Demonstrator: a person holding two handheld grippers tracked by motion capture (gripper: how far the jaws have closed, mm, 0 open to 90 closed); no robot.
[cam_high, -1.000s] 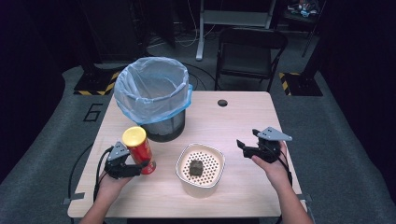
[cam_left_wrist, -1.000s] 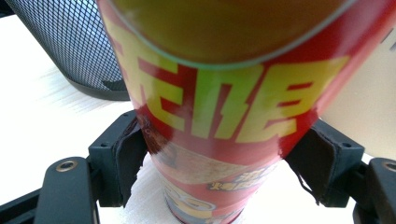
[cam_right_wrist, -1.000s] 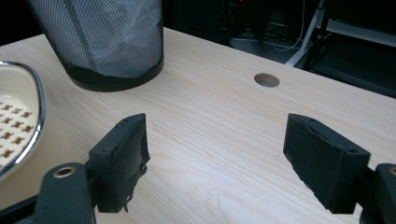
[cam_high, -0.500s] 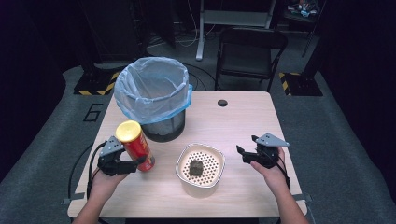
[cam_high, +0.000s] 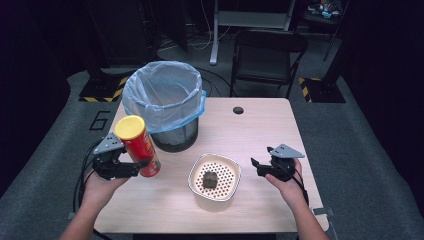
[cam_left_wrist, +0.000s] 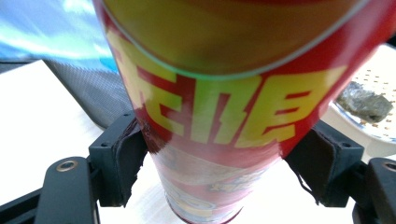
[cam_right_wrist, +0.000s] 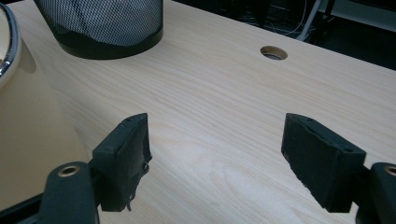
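Observation:
A red chip can (cam_high: 139, 147) with a yellow lid is held just above the table's left side, its lid leaning left. My left gripper (cam_high: 136, 168) is shut on its lower part; in the left gripper view both pads press the can (cam_left_wrist: 219, 116). To its right stands a white perforated bowl (cam_high: 215, 202) with a dark lump (cam_high: 209, 180) inside. My right gripper (cam_high: 260, 167) hovers right of the bowl. Its jaws have just been closing a little, and in the right gripper view it (cam_right_wrist: 215, 154) is open with bare wood between the pads.
A black mesh bin (cam_high: 172, 137) lined with a blue bag stands at the back left, close behind the can. A cable hole (cam_high: 238, 110) sits near the table's far edge. A chair (cam_high: 267, 55) stands beyond the table. The bowl's wall (cam_right_wrist: 28, 140) is beside my right gripper.
My left gripper has lifted the can off the table and carried it slightly left. The right hand has drifted a little toward the near edge.

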